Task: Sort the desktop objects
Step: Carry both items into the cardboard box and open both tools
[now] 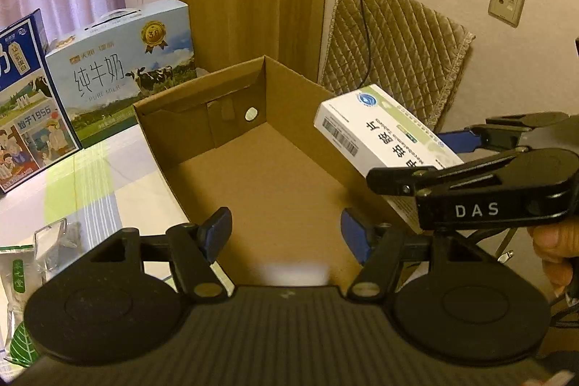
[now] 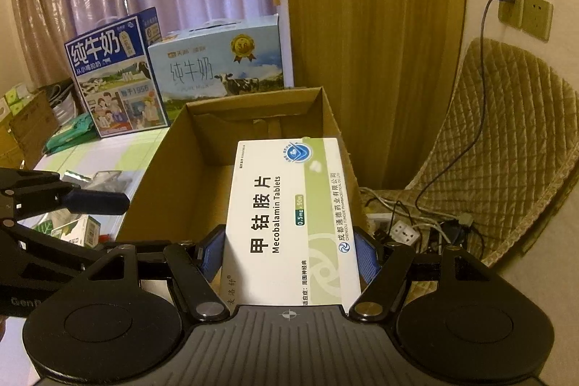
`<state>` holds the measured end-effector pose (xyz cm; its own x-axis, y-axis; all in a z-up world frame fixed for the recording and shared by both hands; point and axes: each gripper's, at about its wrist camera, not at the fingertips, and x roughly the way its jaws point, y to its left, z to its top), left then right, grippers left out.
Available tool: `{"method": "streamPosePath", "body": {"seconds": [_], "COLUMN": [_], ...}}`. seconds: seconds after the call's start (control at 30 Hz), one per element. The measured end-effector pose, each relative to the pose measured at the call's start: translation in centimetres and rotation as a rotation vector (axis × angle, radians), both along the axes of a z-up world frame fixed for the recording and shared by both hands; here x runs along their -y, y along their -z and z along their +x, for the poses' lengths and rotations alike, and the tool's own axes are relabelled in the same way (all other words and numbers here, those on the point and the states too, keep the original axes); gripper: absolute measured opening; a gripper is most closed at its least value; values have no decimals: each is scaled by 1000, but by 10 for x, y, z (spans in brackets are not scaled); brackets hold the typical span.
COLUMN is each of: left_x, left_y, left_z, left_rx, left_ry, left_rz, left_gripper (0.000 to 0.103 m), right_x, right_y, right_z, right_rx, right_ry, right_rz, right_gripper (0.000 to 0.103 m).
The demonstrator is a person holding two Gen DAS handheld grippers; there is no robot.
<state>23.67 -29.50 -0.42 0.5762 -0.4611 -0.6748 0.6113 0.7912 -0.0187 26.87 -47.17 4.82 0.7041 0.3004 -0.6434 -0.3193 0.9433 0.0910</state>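
my right gripper (image 2: 289,259) clamps the tablet box (image 2: 289,216), held over the right wall of the cardboard box (image 1: 202,104). left gripper (image 1: 286,234) open, empty, at its near edge. carton empty so far. packets (image 1: 21,277) near left on the table still unsorted.

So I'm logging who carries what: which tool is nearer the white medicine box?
Right. The right tool is shut on the medicine box, holding it over the cardboard box. The left tool is open and empty, apart from it, at the box's near edge.
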Motion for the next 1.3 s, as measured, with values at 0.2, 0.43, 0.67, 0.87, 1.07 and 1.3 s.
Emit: {"method": "streamPosePath", "body": {"seconds": [0.2, 0.43, 0.67, 0.87, 1.07, 1.3], "left_x": [-17, -40, -65, -93, -124, -164], "left_y": [-8, -12, -12, -14, -11, -13], "left_z": [-9, -21, -31, -46, -67, -99], "left_rx": [14, 19, 16, 23, 4, -11], "left_ry": [-29, -60, -100, -142, -188, -228], "left_rz": [-13, -35, -53, -63, -38, -30], "left_gripper": [62, 67, 77, 83, 86, 90], "right_x": [0, -5, -10, -9, -19, -47], "right_y": [5, 12, 11, 0, -15, -25], "right_z": [1, 3, 2, -18, -58, -105], "right_rx": [-16, -37, -15, 3, 14, -22], "right_ry": [1, -7, -14, -1, -31, -62], "right_rz": [-6, -8, 9, 34, 69, 103], "right_gripper": [68, 68, 73, 77, 82, 89]}}
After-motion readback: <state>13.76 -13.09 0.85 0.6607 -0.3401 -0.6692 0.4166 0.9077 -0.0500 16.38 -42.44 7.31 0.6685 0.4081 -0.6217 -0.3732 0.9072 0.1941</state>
